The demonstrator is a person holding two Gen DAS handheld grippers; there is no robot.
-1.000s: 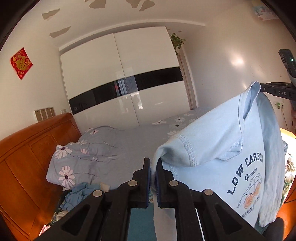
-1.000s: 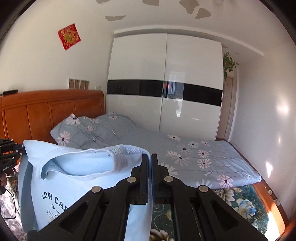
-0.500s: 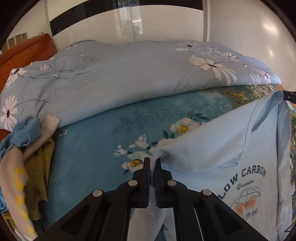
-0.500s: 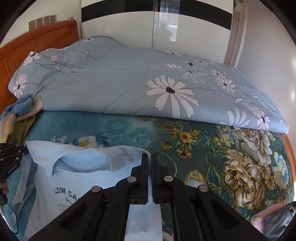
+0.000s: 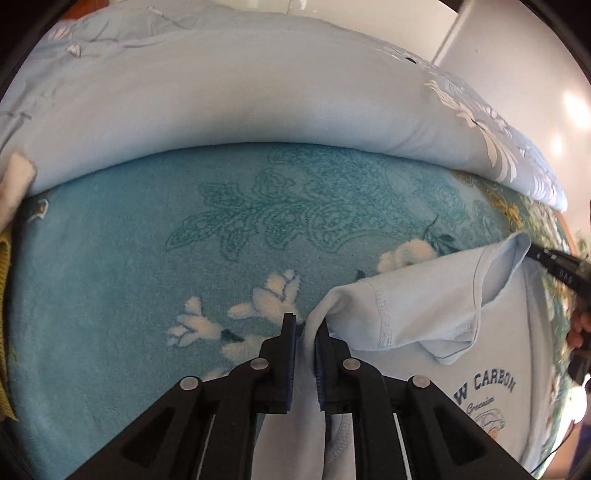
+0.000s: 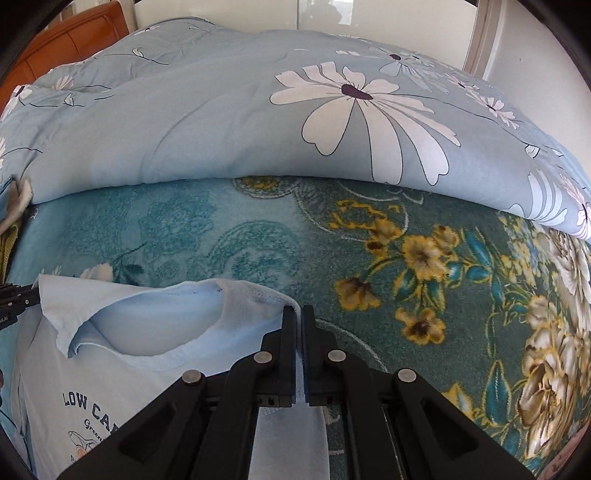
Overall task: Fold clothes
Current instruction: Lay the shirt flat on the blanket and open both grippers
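A light blue T-shirt (image 5: 424, 295) printed "LOW CARBON" lies spread on the teal floral blanket (image 5: 147, 258), shoulders toward the duvet. In the left wrist view my left gripper (image 5: 304, 325) has one shoulder between its jaws, which are opening: a gap shows beside the cloth. In the right wrist view my right gripper (image 6: 299, 314) is shut on the other shoulder of the T-shirt (image 6: 147, 321), by the collar. Each gripper's tip shows at the far shoulder in the other's view: right gripper (image 5: 554, 262), left gripper (image 6: 14, 299).
A rolled pale blue daisy-print duvet (image 6: 258, 110) runs across the bed just beyond the shirt. A pile of other clothes (image 5: 7, 258) sits at the left edge. The wooden headboard (image 6: 81, 29) is far left. A hand (image 5: 580, 328) shows at the right edge.
Both grippers came down from holding the shirt up in the air and tilted toward the bed; the shirt now lies on the blanket. The left jaws have parted slightly.
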